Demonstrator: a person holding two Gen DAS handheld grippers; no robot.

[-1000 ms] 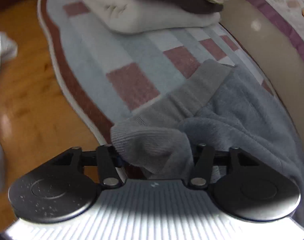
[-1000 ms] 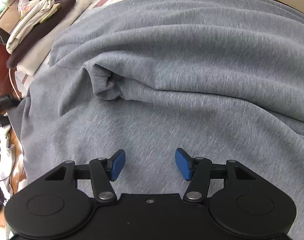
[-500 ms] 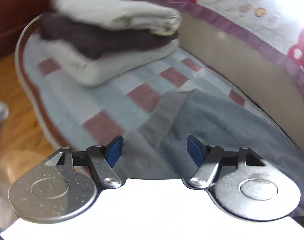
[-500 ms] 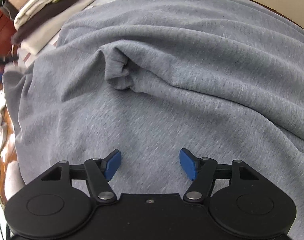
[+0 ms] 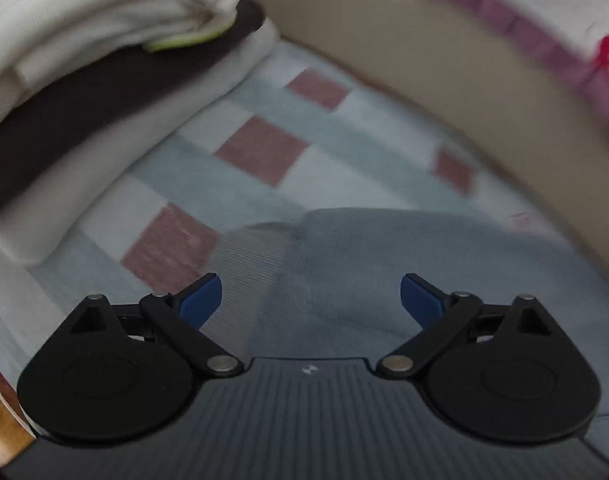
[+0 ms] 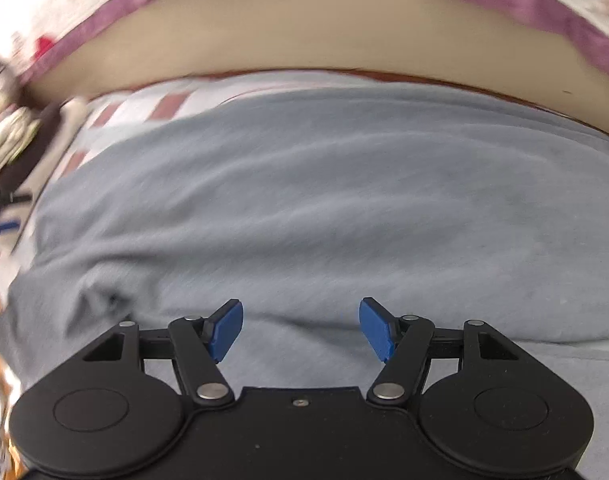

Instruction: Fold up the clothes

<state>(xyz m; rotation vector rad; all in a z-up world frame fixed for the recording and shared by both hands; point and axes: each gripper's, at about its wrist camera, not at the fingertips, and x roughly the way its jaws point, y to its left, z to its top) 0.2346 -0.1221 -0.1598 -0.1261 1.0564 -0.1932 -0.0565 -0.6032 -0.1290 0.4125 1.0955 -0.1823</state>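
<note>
A grey sweatshirt (image 6: 324, 208) lies spread and rumpled over a checked blanket (image 5: 260, 148). Its ribbed hem corner (image 5: 252, 264) and grey body (image 5: 404, 256) show in the left wrist view, just beyond my left gripper (image 5: 310, 300). That gripper hovers above the cloth, its jaws opening wide with nothing between the blue pads (image 5: 202, 300). My right gripper (image 6: 300, 330) is open above the middle of the sweatshirt, pads clear of the fabric. A small bunched fold (image 6: 104, 296) sits left of it.
A stack of folded clothes (image 5: 104, 80), white on dark on cream, rests on the blanket at the upper left. A beige bed side (image 6: 304, 40) with a purple-edged quilt (image 6: 544, 4) runs along the far edge. Wooden floor (image 5: 0, 420) shows at the lower left.
My left gripper let go of the ribbed hem, opened wide and swung toward the folded stack. My right gripper lifted and tilted up, so the bed side came into view.
</note>
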